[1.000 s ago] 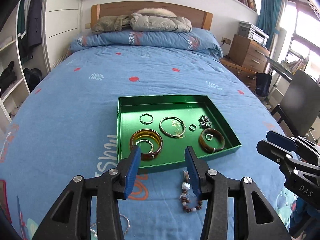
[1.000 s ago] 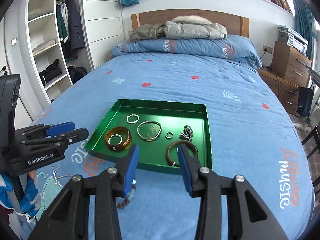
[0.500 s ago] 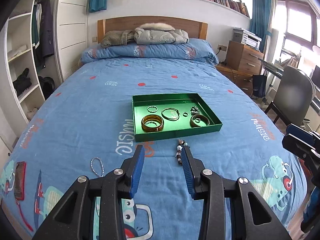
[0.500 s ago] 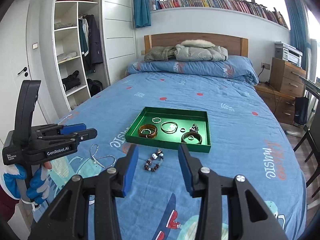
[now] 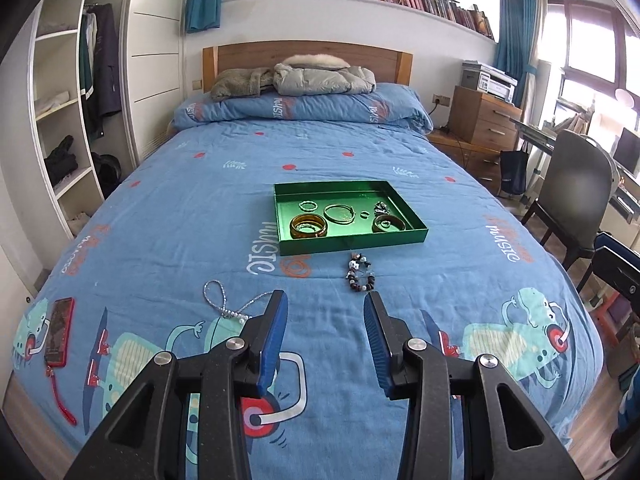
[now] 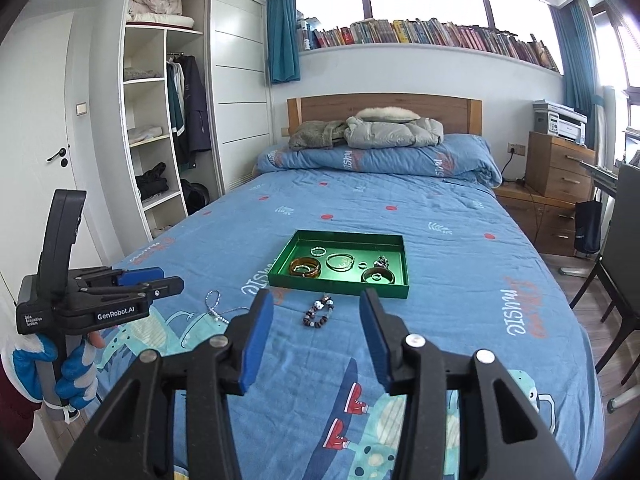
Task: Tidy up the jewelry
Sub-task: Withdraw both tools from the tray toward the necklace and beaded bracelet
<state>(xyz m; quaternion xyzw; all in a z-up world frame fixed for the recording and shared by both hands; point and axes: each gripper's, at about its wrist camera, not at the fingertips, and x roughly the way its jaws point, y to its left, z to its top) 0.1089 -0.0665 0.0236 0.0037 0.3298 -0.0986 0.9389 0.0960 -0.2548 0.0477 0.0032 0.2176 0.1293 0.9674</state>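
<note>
left gripper (image 6: 150,280) — "GenRobot.AI"; bedspread (image 5: 180,232) — "music"

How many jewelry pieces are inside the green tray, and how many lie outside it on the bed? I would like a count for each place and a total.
Inside the tray: 8, counting a ring within each of 2 amber bangles.
Outside on the bed: 2, a beaded bracelet and a silver chain.
Total: 10
</note>
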